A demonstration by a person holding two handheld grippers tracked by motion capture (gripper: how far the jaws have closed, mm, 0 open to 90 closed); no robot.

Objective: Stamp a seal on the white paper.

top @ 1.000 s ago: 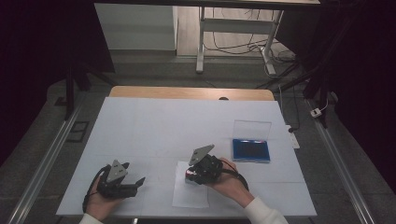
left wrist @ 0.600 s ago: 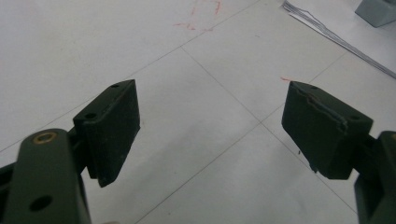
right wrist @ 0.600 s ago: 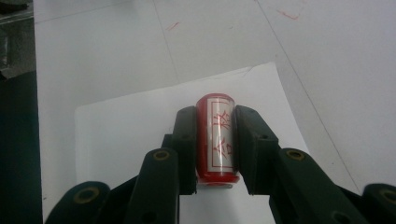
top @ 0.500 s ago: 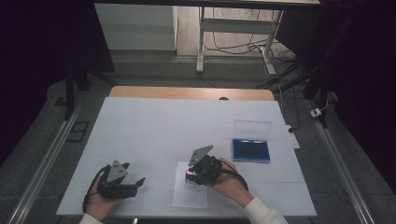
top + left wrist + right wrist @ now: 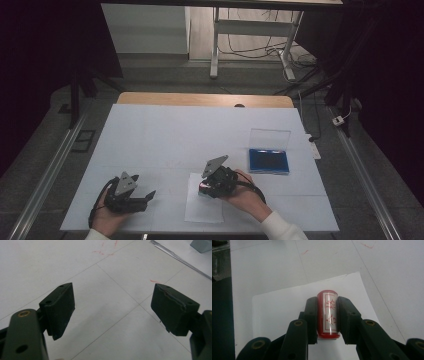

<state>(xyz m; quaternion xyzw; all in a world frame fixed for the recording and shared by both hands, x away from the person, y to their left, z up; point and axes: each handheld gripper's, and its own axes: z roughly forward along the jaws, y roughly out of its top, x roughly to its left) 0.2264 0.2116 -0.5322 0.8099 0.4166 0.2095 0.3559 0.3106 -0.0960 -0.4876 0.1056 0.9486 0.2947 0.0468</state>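
Note:
My right gripper (image 5: 327, 311) is shut on a red stamp (image 5: 327, 313) with a white label and red characters. It holds the stamp over a white sheet of paper (image 5: 287, 310). In the high view the right gripper (image 5: 209, 189) hovers at the top of that sheet of paper (image 5: 202, 210) near the table's front edge. My left gripper (image 5: 145, 197) rests at the front left, jaws wide apart and pointing right. In its own view the left gripper (image 5: 112, 307) has nothing between its black pads (image 5: 60, 307), only bare white table beneath.
A blue ink pad in a clear open case (image 5: 269, 160) sits to the right of the right gripper. The white table top (image 5: 190, 135) has faint seams and small red marks (image 5: 102, 251). A wooden edge (image 5: 200, 99) runs along the far side.

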